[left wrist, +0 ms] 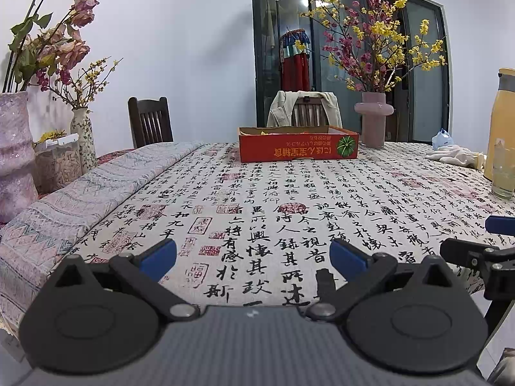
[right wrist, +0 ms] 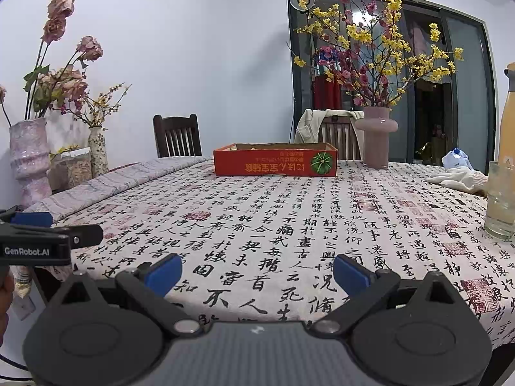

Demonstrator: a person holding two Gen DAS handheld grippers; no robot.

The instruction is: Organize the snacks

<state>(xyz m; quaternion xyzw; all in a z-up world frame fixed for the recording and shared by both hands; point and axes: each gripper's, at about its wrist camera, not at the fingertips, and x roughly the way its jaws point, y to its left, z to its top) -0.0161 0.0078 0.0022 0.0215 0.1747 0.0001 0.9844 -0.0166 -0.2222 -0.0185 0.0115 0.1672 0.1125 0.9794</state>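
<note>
Item: red box (left wrist: 297,148), open-topped shallow cardboard tray at the far edge of the table (left wrist: 257,212); snacks inside barely visible. Likely light, walls bendable; best held by a long side wall. Left hand-held gripper (left wrist: 253,257) and right hand-held gripper (right wrist: 257,271): jaws apart, empty, at the near edge. Nearby: pink vase (left wrist: 373,122) just beside the box; glass (right wrist: 500,199), gloves (left wrist: 454,156) by the right edge. Path between is open.

White walls (left wrist: 193,48), dark chairs (left wrist: 149,122), glass doors (right wrist: 466,96)
</note>
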